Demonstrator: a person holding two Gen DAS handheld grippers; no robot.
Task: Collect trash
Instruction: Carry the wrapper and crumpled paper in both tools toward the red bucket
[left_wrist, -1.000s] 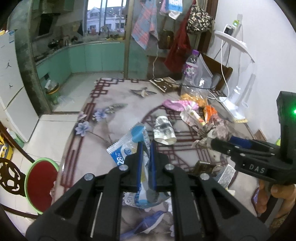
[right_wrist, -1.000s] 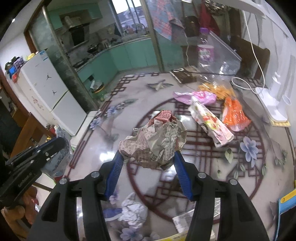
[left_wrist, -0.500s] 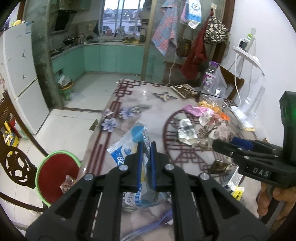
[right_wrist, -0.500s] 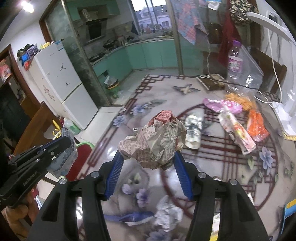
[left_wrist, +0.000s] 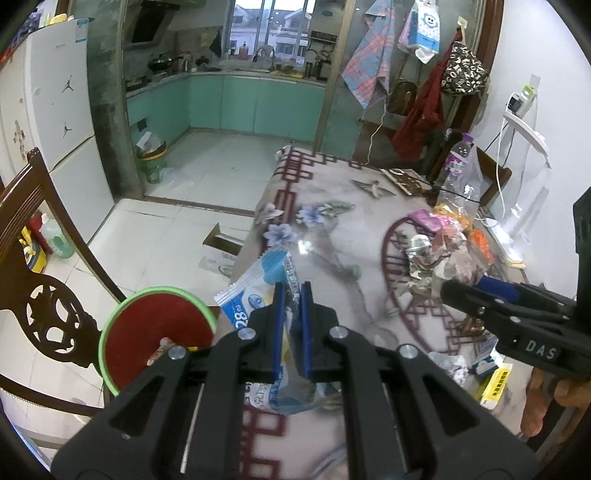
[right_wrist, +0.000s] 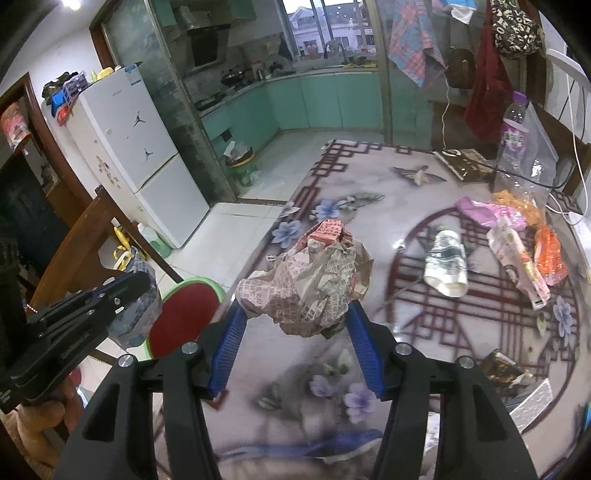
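spreading across the view, the table (right_wrist: 369, 206) holds more litter, so this looks like a mid-task haul. the bin (left_wrist: 155, 332) sits on the floor beside the table edge, likely the drop point. the right gripper (right_wrist: 295, 325) is clamped on a paper ball (right_wrist: 310, 284); the left gripper (left_wrist: 291, 325) pinches a blue wrapper (left_wrist: 258, 288), both lifted off the table.

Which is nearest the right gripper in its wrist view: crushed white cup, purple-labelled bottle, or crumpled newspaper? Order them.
1. Crumpled newspaper, between the right gripper fingers.
2. Crushed white cup, mid-table, to the right.
3. Purple-labelled bottle, far right edge.
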